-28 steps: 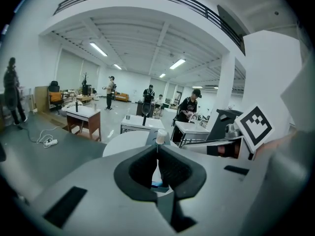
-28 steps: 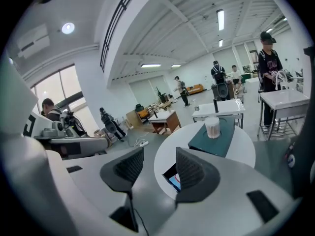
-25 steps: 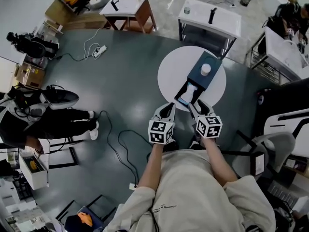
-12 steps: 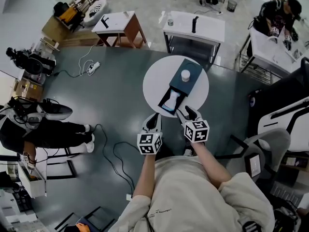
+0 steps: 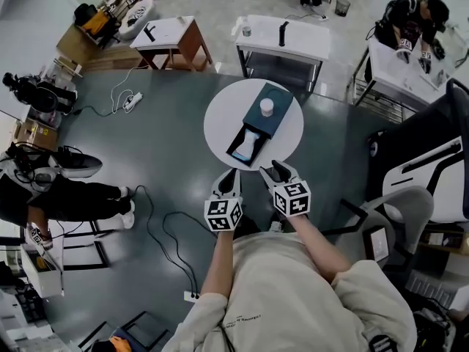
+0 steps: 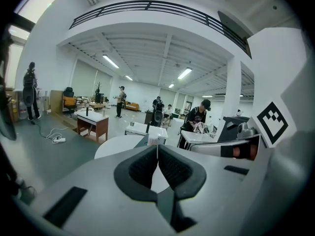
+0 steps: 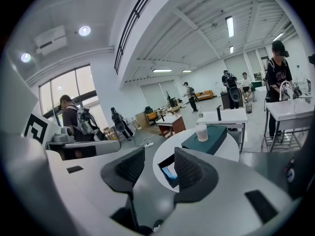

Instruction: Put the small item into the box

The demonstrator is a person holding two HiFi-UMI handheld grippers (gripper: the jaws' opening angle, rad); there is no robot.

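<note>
In the left gripper view, centre frame, the box is mostly hidden behind the left gripper, whose pads meet before it. In the right gripper view, the right gripper covers part of the open drawer; its contents are too small to tell. In the head view, the white item is too small to identify

No text is legible; the shirt print is too small.

I see my left gripper with its jaws pressed together. My right gripper, just beside it on its right, has its jaws apart. Both forearms reach forward.
</note>
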